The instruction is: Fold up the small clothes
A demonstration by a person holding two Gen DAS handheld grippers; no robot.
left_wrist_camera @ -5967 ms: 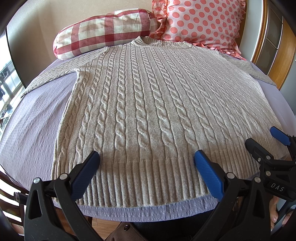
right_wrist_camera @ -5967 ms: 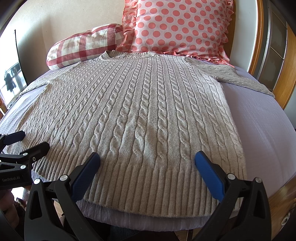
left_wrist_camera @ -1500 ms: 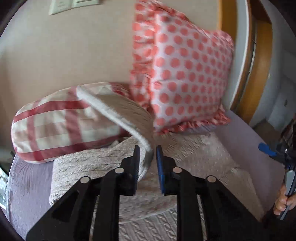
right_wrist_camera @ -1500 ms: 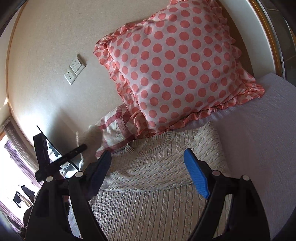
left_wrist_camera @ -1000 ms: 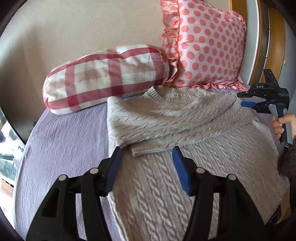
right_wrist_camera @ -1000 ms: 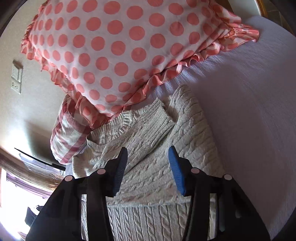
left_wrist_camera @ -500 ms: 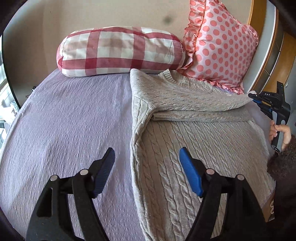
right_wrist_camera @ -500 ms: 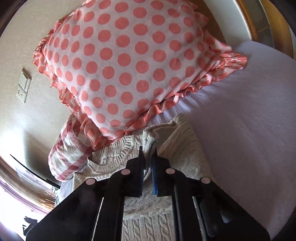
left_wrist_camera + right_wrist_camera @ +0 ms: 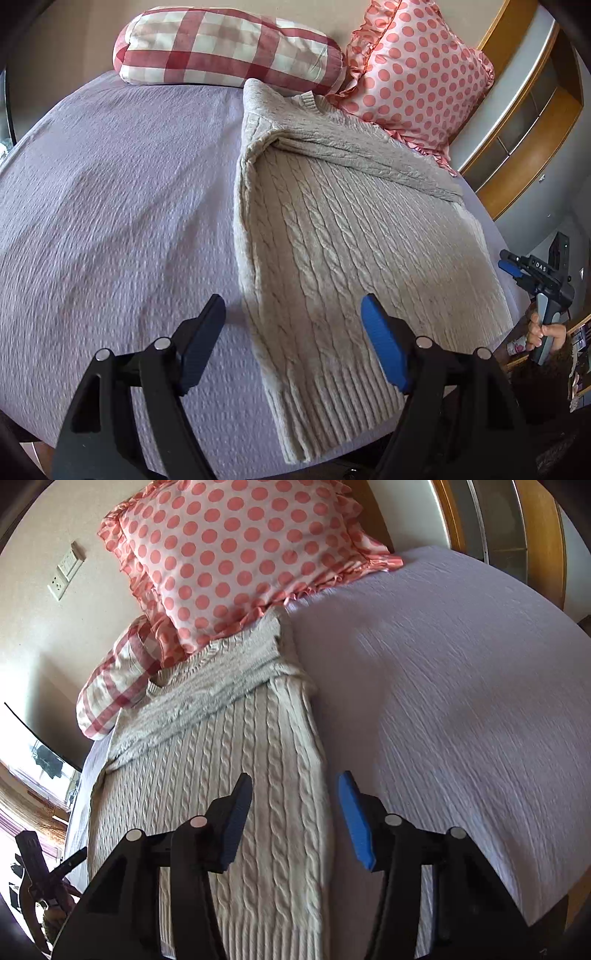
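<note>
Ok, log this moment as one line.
stage: sleeves folded across chest | sweater: flat on bed | left gripper: open, empty | right gripper: open, empty | next: likely hem fold

We see a bed under a lilac textured bedspread [image 9: 110, 206]. At its head a red-and-white checked bolster [image 9: 221, 44] lies beside a pink polka-dot cushion [image 9: 236, 554] with a frilled edge, both against a beige wall carrying a switch plate [image 9: 66, 572]. Wooden cabinetry [image 9: 524, 110] stands alongside the bed.
</note>
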